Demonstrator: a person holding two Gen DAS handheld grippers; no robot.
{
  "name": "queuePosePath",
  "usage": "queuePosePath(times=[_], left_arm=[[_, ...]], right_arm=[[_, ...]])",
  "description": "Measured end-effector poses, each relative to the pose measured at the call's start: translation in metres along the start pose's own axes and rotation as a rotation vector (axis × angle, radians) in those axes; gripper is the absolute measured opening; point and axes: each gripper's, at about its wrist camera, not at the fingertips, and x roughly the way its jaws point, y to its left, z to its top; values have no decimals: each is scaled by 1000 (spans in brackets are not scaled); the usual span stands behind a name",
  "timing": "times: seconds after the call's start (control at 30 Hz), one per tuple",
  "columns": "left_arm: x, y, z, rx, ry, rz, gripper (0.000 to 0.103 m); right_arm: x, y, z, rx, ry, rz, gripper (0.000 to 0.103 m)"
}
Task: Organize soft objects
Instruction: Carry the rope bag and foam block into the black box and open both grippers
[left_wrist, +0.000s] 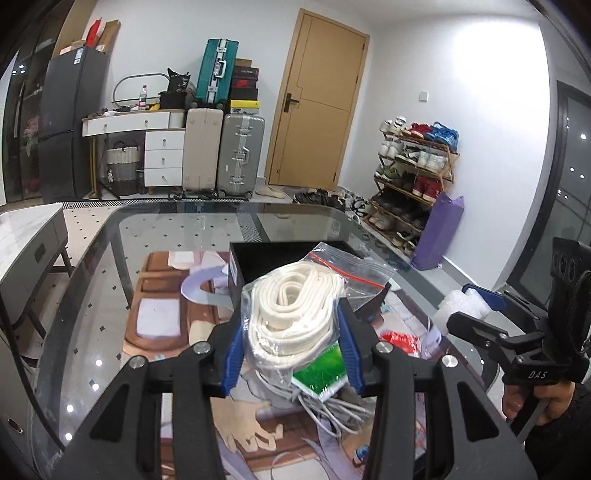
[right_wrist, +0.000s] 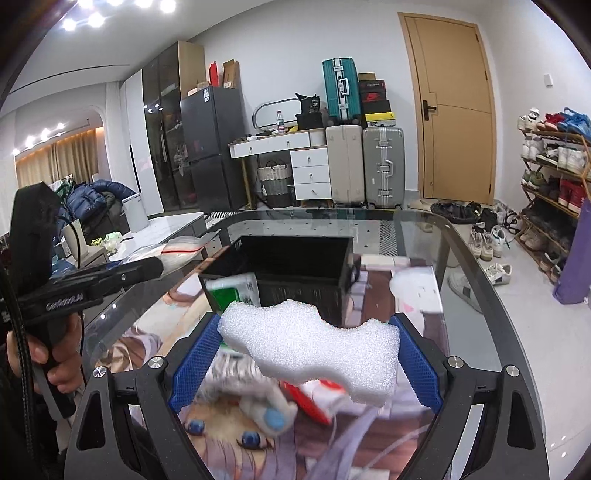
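My left gripper (left_wrist: 291, 332) is shut on a clear zip bag of coiled white rope (left_wrist: 291, 310), held above the table just before a black box (left_wrist: 258, 258). My right gripper (right_wrist: 306, 350) is shut on a white wavy foam sponge (right_wrist: 310, 343), held above the table in front of the same black box (right_wrist: 295, 258). A green and white packet (right_wrist: 232, 291) leans at the box's left front. In the left wrist view the right gripper (left_wrist: 476, 306) shows at the right with the sponge (left_wrist: 461, 302).
On the glass table (left_wrist: 92, 295) lie a green packet (left_wrist: 321, 373), grey cables (left_wrist: 332, 406) and a red packet (left_wrist: 400, 341). A printed mat (right_wrist: 258, 443) covers the middle. Suitcases, a shoe rack and a door stand beyond the far edge.
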Motion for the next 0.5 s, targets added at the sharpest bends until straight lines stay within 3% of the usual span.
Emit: queuePosePath(times=[0.5], left_arm=[[40, 12, 31, -29, -5, 67, 44]], right_arm=[[57, 0, 57, -84, 32, 20, 92]])
